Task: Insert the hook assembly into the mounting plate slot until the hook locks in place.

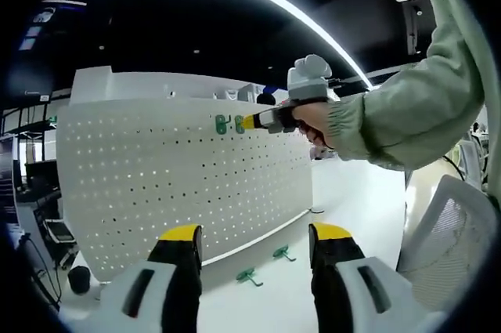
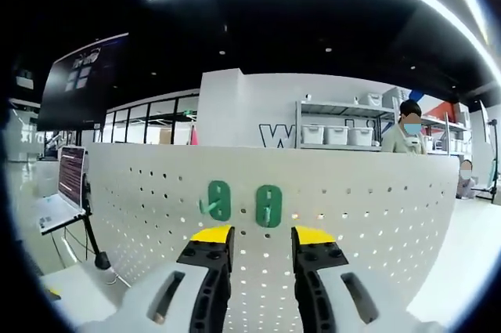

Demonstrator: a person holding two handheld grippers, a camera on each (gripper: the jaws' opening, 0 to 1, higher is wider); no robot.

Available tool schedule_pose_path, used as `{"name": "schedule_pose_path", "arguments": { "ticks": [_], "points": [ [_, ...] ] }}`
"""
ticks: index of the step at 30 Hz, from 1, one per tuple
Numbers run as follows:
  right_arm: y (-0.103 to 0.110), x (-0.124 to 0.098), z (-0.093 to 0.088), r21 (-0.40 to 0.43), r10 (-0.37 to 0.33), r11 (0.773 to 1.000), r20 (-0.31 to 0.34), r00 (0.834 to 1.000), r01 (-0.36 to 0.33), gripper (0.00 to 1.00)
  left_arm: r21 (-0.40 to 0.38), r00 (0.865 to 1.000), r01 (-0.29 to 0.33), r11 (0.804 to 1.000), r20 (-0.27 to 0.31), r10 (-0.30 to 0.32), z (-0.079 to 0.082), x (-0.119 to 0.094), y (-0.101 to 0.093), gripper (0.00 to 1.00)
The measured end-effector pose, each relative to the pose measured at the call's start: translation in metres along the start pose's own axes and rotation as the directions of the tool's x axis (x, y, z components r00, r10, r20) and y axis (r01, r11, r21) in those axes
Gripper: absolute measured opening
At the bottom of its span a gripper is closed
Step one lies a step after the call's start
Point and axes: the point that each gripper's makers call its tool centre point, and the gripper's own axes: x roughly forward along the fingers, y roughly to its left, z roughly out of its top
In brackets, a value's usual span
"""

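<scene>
A white perforated pegboard panel [image 1: 180,184] stands upright on a white surface [image 1: 352,208], and two green plastic hooks [image 2: 243,204] sit side by side on its face near the top edge. In the right gripper view the right gripper [image 2: 252,243] is raised close to the panel just below those hooks, its yellow-tipped black jaws parted with nothing between them. In the left gripper view the same gripper [image 1: 249,122] appears held in a person's hand [image 1: 313,121] with a pale green sleeve [image 1: 407,106], its yellow tips just beside the mounted hooks; whether they touch is hard to tell at this size. The left gripper [image 1: 254,251] hangs lower and further back, jaws wide apart and empty. Two more loose green hooks [image 1: 266,265] lie on the surface at the foot of the panel, between the left jaws in that view
</scene>
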Motion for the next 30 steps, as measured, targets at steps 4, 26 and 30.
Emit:
{"name": "schedule_pose_path", "arguments": {
  "ticks": [4, 26, 30],
  "points": [
    [0.002, -0.01, -0.008, 0.001, 0.014, 1.0, -0.015, 1.0, -0.014, 0.32, 0.007, 1.0, 0.0, 1.0, -0.007, 0.0, -0.001, 0.0, 0.0, 0.57],
    [0.001, -0.056, -0.033, 0.045, 0.044, 0.998, -0.046, 0.998, -0.042, 0.47, 0.04, 0.999, 0.014, 0.999, -0.04, -0.012, -0.008, 0.002, -0.005, 0.57],
    [0.005, -0.068, -0.044, 0.045, 0.059, 0.997, -0.065, 0.996, -0.056, 0.48, 0.045, 0.999, 0.014, 0.999, -0.046, -0.012, -0.009, 0.002, -0.006, 0.57]
  ]
}}
